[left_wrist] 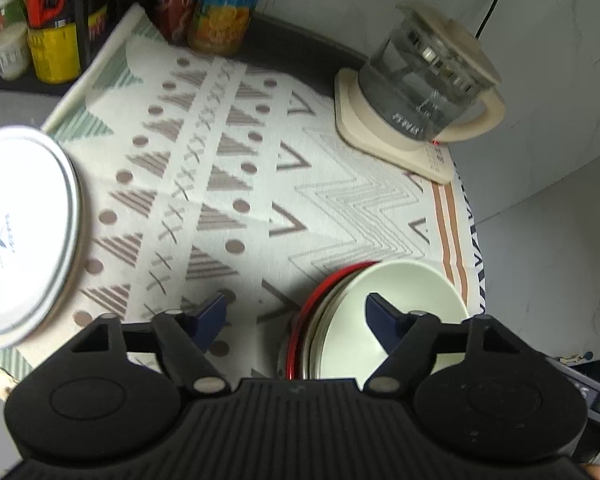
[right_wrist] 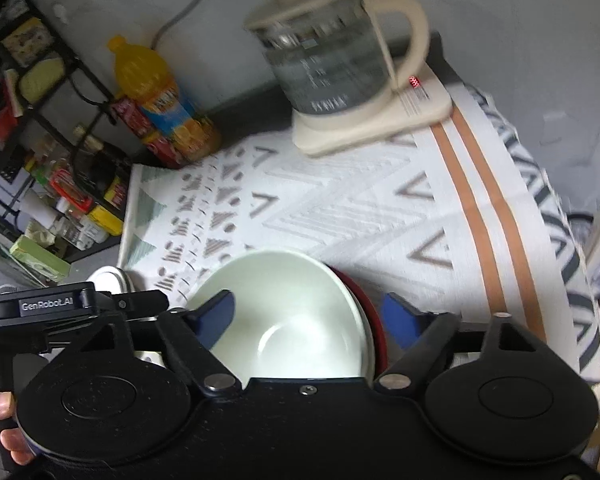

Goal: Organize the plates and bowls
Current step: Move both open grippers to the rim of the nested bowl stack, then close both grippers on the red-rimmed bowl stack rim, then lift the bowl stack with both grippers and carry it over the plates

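On my left wrist view, the left gripper [left_wrist: 296,314] has its jaws spread wide with nothing between them, hovering over the patterned cloth [left_wrist: 236,168] on the counter. The stack of bowls [left_wrist: 384,320] sits at about 5 o'clock, a pale green bowl on top with a red rim showing beneath, partly under my right-hand finger. A white plate [left_wrist: 24,232] lies at 9 o'clock, well apart from the stack. The glass kettle [left_wrist: 428,80] stands on its cream base at 1 o'clock.

On my right wrist view, the right gripper [right_wrist: 310,312] is also wide open, its jaws straddling the pale green bowl [right_wrist: 296,312] without gripping it. An orange bottle [right_wrist: 160,96] stands at 11 o'clock beside the black rack [right_wrist: 40,120].
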The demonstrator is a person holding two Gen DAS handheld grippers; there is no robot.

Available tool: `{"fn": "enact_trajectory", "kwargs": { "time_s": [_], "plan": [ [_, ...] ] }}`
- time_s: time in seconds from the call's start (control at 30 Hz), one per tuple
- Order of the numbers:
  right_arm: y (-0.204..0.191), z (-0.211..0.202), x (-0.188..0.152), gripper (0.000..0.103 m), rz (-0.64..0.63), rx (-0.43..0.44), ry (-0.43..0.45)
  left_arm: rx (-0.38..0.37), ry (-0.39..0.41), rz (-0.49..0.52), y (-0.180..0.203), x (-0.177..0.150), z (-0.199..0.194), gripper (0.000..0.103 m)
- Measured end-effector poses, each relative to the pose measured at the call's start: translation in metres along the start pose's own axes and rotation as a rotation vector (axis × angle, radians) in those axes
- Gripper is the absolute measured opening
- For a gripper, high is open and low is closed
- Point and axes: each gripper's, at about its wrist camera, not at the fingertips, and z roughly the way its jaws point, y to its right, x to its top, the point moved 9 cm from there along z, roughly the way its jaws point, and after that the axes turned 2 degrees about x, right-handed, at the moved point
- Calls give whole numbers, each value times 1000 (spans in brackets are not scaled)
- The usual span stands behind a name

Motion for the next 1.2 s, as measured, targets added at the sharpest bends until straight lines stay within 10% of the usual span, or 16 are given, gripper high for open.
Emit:
{"fn": "enact_trajectory", "kwargs": {
  "time_s": [0.4,1.2],
  "plan": [
    [14,13,-13,57,53,-8,-32,-20,-83,-41,-2,-19,33,38],
    [43,41,-53,33,142,-16,-174,-12,-165,-58,-1,-40,60,28]
  ]
}}
